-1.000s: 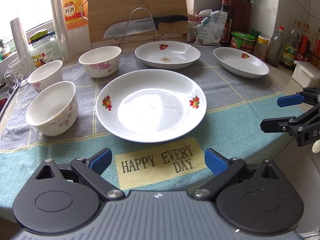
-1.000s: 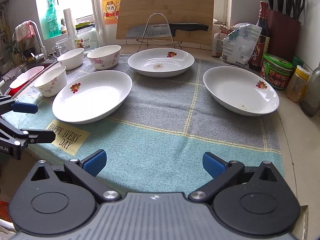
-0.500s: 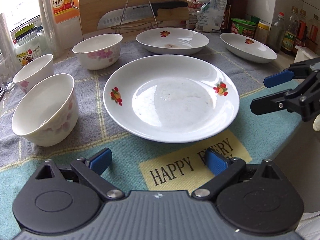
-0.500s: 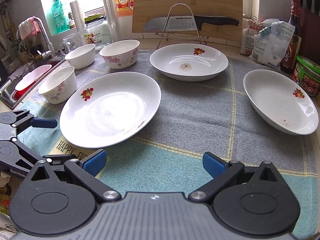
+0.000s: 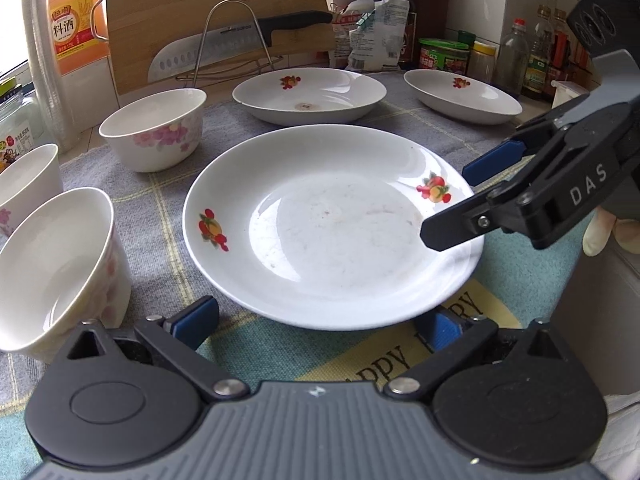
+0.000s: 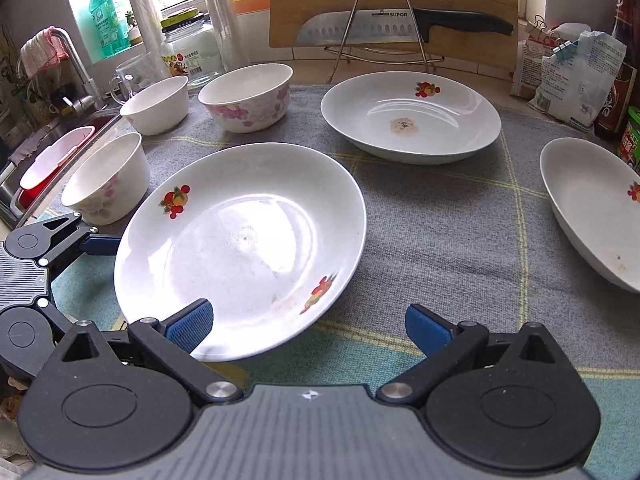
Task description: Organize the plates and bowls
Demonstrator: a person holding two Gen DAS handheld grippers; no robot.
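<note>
Going left to right: three white floral bowls [image 5: 52, 264] sat on the grey-and-teal checked cloth [image 5: 400, 120], untouched. The left gripper [image 5: 320, 320] was opening wide, nothing pinched, its blue pads either side of the near rim of the big white fruit-print plate [image 5: 332, 224] in the middle. The right gripper [image 6: 308, 328] also stood wide open and empty at that plate's right edge; one pad possibly touched the rim, hard to tell. I'd have slid a pad under the lip before squeezing.
</note>
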